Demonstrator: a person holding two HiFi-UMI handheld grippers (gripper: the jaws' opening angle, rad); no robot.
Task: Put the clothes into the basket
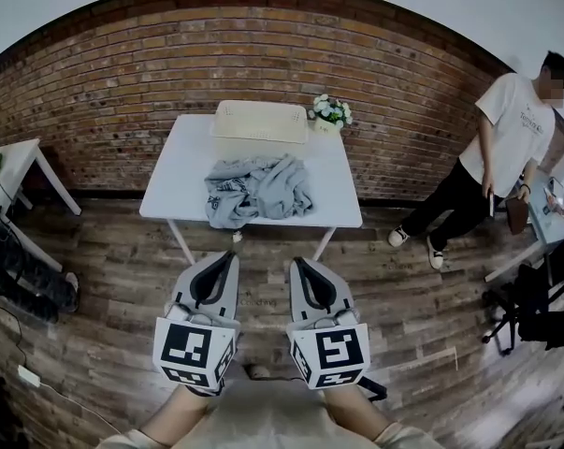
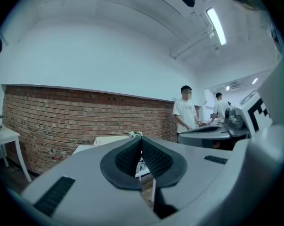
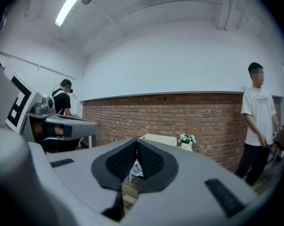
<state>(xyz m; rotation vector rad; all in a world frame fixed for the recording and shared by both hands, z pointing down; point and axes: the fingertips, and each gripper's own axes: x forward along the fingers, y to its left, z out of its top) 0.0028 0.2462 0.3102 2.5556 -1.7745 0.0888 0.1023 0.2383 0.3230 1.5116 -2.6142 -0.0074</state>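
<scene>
We're at pre-grasp: left gripper [image 1: 229, 256] and right gripper [image 1: 298, 263] both closed and empty, well short of the white desk [image 1: 174, 171]; the crumpled grey clothes [image 1: 256, 191] lie by its front edge and the cream rectangular basket [image 1: 260, 120] at its back edge, so next we need to approach, open the jaws and pinch the pile.

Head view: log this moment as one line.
task: not started | left gripper: shut, empty | right gripper: shut, empty | crumpled grey clothes: on white table | cream rectangular basket: table's far edge, behind clothes
</scene>
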